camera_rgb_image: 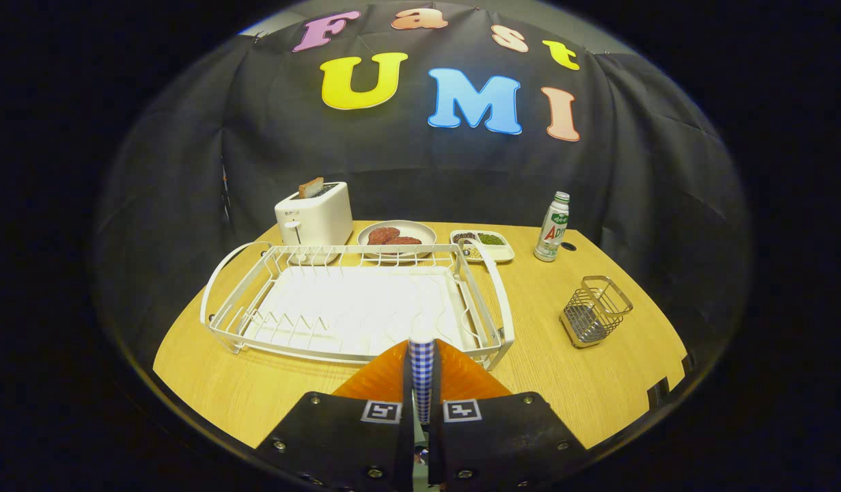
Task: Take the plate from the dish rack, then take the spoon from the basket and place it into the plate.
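**Clamped piece in hand, rack bare – spoon leg hard to judge**

Nearest of all, the gripper (421,365) has both fingers pressed flat against a narrow blue-and-white checked piece (421,386) that stands upright between them, its rounded top just clear of the tips. It is seen edge-on, so I cannot tell whether it is the plate's rim or the spoon's handle.

Just beyond the fingers sits the white wire dish rack (492,290) on the wooden table (256,389). Its slots and drip tray hold nothing, so the plate looks to be out of it already, and I take that first step as done or as the one in hand. Well off to the right of the rack stands the small wire basket (596,311). No handle sticks up from it that I can make out, though it is small and the mesh hides its floor.

If the checked piece is the plate, what is left is to set it down, fetch the spoon and lay it in. If it is the spoon, only the placing is left.

Behind the rack stand a white toaster (314,215) with a slice in its slot, a grey plate (420,229) of dark patties, a small tray (509,254) of grains and a bottle (552,236) – none of them part of this job.
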Demonstrator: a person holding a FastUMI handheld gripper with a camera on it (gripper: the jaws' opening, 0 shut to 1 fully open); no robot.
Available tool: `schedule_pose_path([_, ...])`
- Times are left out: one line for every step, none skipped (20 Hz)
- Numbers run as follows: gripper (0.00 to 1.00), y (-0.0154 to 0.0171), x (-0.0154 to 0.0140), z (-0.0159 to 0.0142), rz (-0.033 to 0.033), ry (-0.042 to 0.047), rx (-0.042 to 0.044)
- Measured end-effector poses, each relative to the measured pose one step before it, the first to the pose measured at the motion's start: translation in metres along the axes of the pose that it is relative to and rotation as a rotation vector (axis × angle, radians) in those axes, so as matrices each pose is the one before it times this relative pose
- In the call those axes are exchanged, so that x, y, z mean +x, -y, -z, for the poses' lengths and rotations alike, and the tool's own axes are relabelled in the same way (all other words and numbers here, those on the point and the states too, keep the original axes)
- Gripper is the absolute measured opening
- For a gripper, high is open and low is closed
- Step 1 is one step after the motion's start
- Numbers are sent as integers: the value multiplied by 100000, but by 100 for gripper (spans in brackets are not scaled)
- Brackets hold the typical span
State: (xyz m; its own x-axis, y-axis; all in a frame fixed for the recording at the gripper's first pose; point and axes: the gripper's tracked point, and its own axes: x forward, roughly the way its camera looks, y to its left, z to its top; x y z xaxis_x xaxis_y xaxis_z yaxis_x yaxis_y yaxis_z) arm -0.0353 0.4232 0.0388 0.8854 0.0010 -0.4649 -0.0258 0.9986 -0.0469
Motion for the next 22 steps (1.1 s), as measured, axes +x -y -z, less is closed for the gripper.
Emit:
schedule_pose_path([8,157,-128,231,513,-174,-37])
schedule_pose_path([11,122,-53,73,304,250,252])
schedule_pose_path([14,108,-80,141,183,-149,237])
schedule_pose_path([14,137,-259,-65,160,333,491])
schedule_pose_path([15,71,101,-121,-29,782,445])
schedule_pose_path([18,63,-81,-66,-273,131,280])
schedule_pose_path([20,-65,-136,-103,-204,366,82])
schedule_pose_path([23,2,-79,-234,-98,254,-114])
schedule_pose_path([25,18,-40,-20,-111,-11,-245])
schedule_pose_path([25,-136,-93,-155,-349,320,-92])
schedule_pose_path([25,-14,-43,-100,-21,130,-241])
schedule_pose_path([25,-60,-117,-61,-62,35,-202])
schedule_pose_path([25,40,-31,5,57,81,65])
schedule_pose_path([25,26,-64,-141,-30,120,134])
schedule_pose_path([25,-52,-116,-71,86,73,231])
schedule_pose_path([25,48,-90,-258,175,462,259])
schedule_pose_path([25,99,-94,-200,177,363,47])
schedule_pose_path([25,75,-200,-391,249,656,8])
schedule_pose_path([25,170,-195,-551,425,1084,-191])
schedule_pose_path([25,356,-223,-825,950,1673,-155])
schedule_pose_path([25,460,-162,-878,1039,1983,145])
schedule_pose_path([25,199,-186,-1065,346,2000,555])
